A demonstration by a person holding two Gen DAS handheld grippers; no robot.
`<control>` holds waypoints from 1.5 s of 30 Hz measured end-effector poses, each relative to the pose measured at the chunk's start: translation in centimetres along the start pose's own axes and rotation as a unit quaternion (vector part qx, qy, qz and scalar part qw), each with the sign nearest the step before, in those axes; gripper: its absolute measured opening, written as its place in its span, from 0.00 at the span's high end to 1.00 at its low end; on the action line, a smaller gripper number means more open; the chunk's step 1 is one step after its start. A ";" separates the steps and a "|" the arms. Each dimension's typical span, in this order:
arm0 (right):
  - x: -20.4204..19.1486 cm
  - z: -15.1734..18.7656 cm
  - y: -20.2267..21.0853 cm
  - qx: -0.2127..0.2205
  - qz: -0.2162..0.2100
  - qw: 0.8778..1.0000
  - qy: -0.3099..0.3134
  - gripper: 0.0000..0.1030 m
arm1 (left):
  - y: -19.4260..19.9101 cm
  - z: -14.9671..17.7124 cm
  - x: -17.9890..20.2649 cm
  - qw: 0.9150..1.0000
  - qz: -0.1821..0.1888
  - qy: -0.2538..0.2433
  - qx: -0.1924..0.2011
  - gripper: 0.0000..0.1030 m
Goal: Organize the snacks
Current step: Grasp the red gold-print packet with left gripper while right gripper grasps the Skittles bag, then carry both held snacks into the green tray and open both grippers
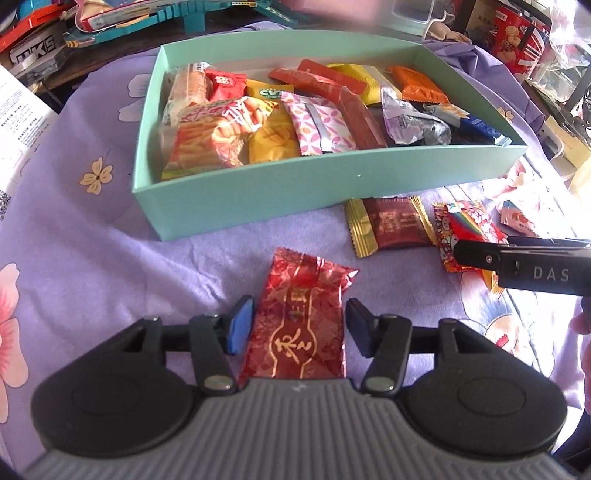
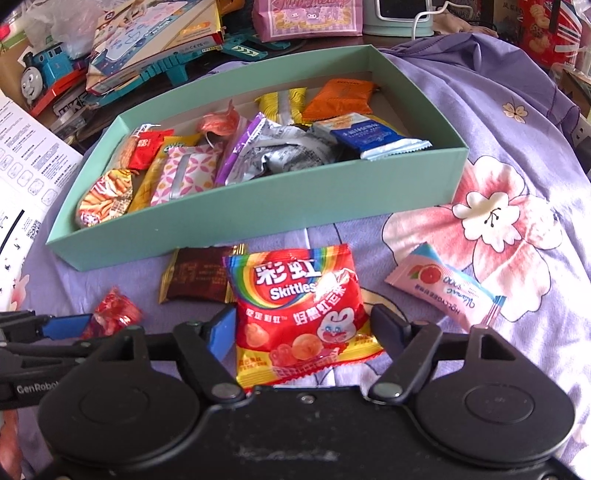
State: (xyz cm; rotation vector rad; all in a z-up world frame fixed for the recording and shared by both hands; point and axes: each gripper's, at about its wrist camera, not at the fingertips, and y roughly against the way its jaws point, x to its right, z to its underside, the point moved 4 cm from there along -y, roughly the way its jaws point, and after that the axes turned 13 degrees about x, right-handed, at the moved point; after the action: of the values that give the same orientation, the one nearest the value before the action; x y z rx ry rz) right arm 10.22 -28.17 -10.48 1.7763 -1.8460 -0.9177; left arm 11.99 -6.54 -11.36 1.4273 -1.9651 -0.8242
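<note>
A teal box (image 1: 258,192) (image 2: 258,218) holds several snack packets. My left gripper (image 1: 299,325) is open, its fingers on either side of a red foil packet with gold print (image 1: 301,317) lying on the purple cloth in front of the box; this packet shows at the left in the right wrist view (image 2: 114,314). My right gripper (image 2: 303,332) is open around a red Skittles bag (image 2: 299,306), which also shows in the left wrist view (image 1: 469,229). A brown and gold packet (image 1: 391,225) (image 2: 195,277) lies by the box. A pink candy packet (image 2: 443,288) lies to the right.
The purple flowered cloth (image 1: 92,240) covers the surface. Toys, boxes and a Thomas train (image 2: 40,74) crowd the back edge. A white printed sheet (image 2: 26,147) lies at the left. A red tin (image 1: 517,33) stands at the back right.
</note>
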 end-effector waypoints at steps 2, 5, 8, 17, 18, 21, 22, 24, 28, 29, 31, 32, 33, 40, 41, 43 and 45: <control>-0.2 0.1 -0.2 0.003 0.001 1.000 0.007 0.22 | 0.1 0.2 -0.1 1.000 -0.001 -0.004 0.002 0.43; -0.5 0.1 -0.3 0.007 0.006 1.000 0.012 0.21 | 0.1 0.3 0.1 1.000 -0.005 -0.012 0.005 0.44; -0.6 0.2 -0.2 0.015 0.012 1.000 0.018 0.27 | 0.1 0.3 0.4 0.999 -0.019 -0.028 0.012 0.55; 0.6 0.7 1.8 0.019 -0.001 1.000 -0.022 0.37 | 1.3 0.6 -0.4 1.000 -0.023 -0.001 0.012 0.63; 0.6 0.7 2.1 0.019 -0.002 1.000 -0.022 0.37 | 1.5 0.6 -0.4 1.000 -0.022 0.001 0.012 0.64; 0.4 0.7 2.9 0.022 -0.007 1.000 -0.022 0.37 | 2.4 0.6 -0.5 1.000 -0.014 0.010 0.019 0.64; 0.3 0.6 3.2 0.023 -0.009 0.999 -0.021 0.37 | 2.7 0.5 -0.5 1.000 -0.013 0.013 0.022 0.64; 0.1 0.4 4.0 0.029 -0.015 0.999 -0.019 0.37 | 3.4 0.3 -0.6 0.999 -0.010 0.017 0.027 0.64; -0.6 -0.8 5.7 0.044 -0.033 0.998 -0.014 0.37 | 5.0 -0.4 -0.7 0.999 -0.003 0.025 0.044 0.64; -0.7 -1.1 6.0 0.046 -0.038 0.998 -0.014 0.37 | 5.3 -0.7 -0.8 0.998 -0.002 0.027 0.048 0.64; -1.1 -2.0 6.6 0.052 -0.047 0.997 -0.010 0.37 | 6.0 -1.4 -0.9 0.998 0.002 0.033 0.057 0.64; -1.3 -2.5 6.9 0.057 -0.049 0.997 -0.007 0.37 | 6.4 -1.8 -1.0 0.997 0.003 0.035 0.062 0.64; -1.4 -3.1 7.1 0.062 -0.052 0.997 -0.003 0.37 | 6.8 -2.3 -1.2 0.997 0.003 0.036 0.069 0.64; -2.4 -7.5 6.5 0.084 -0.056 0.995 0.022 0.37 | 7.9 -7.0 -2.9 0.993 -0.019 0.031 0.116 0.64; -2.5 -8.2 6.2 0.084 -0.055 0.995 0.025 0.37 | 7.7 -7.7 -3.3 0.992 -0.024 0.031 0.119 0.64; -2.8 -9.5 5.4 0.083 -0.055 0.995 0.027 0.37 | 7.1 -9.3 -4.0 0.992 -0.030 0.030 0.123 0.64; -3.0 -11.0 4.5 0.085 -0.053 0.995 0.026 0.37 | 6.3 -10.9 -4.5 0.991 -0.037 0.026 0.125 0.64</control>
State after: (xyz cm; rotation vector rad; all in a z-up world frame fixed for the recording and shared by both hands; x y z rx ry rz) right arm 15.01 -27.28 0.71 1.9968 -1.8606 -0.7648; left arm 17.48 -2.31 0.10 1.6563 -2.0412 -0.5814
